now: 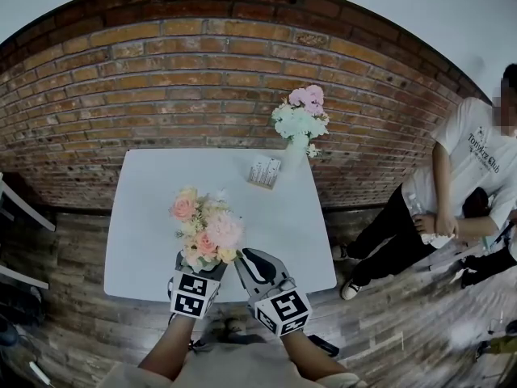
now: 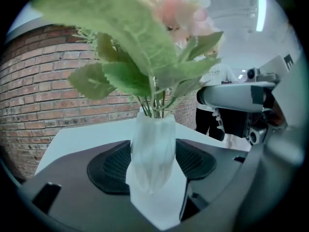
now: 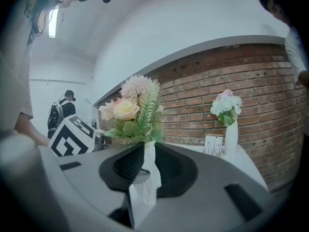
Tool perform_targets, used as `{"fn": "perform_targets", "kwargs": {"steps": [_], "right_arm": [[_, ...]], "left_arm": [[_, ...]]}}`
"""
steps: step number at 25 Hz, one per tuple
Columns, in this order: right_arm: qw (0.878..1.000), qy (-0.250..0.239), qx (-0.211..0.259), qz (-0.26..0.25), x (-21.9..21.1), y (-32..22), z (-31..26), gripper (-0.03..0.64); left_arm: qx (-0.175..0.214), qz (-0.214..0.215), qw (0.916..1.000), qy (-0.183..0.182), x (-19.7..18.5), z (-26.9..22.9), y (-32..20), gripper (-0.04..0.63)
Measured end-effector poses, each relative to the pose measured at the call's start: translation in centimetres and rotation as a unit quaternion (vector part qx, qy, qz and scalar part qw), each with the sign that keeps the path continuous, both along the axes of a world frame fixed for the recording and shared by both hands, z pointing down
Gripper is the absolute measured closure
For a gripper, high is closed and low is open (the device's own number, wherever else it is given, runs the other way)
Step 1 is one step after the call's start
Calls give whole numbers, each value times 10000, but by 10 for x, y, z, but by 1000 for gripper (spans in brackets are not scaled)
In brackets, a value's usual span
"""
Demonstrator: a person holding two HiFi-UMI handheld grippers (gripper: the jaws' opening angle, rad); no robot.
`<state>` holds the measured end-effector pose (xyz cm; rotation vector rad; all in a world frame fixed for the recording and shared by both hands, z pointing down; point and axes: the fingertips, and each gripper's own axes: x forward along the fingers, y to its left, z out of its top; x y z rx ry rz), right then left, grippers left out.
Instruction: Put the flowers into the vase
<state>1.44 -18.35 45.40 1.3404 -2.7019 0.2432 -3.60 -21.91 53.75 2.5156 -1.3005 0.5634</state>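
A bunch of peach and pink flowers (image 1: 203, 226) stands in a white vase (image 2: 153, 151) near the table's front edge. In the head view the blooms hide the vase. My left gripper (image 1: 196, 267) is shut on the vase, with a pad on each side of its body. My right gripper (image 1: 252, 263) comes in from the right and closes on the same vase (image 3: 146, 170) lower down; both dark pads touch it. The green stems and leaves (image 2: 154, 76) rise straight out of the vase mouth. The left gripper's marker cube (image 3: 71, 135) shows in the right gripper view.
A second white vase with pink and white flowers (image 1: 300, 120) stands at the white table's (image 1: 145, 217) back right, by the brick wall, a small card (image 1: 264, 172) beside it. A person (image 1: 460, 184) stands right of the table on the wooden floor.
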Motion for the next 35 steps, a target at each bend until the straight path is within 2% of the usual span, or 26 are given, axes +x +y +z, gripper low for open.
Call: {"fn": "perform_targets", "kwargs": {"steps": [4,35], "right_arm": [[10000,-5,-62,67,0,1,0,572],[9994,77,-238,243,0,8,12,578]], "left_arm": [[-2,8,10000,-15,-1,0,1,304],[28,-59,9999,133,-10,-2,8,299]]}}
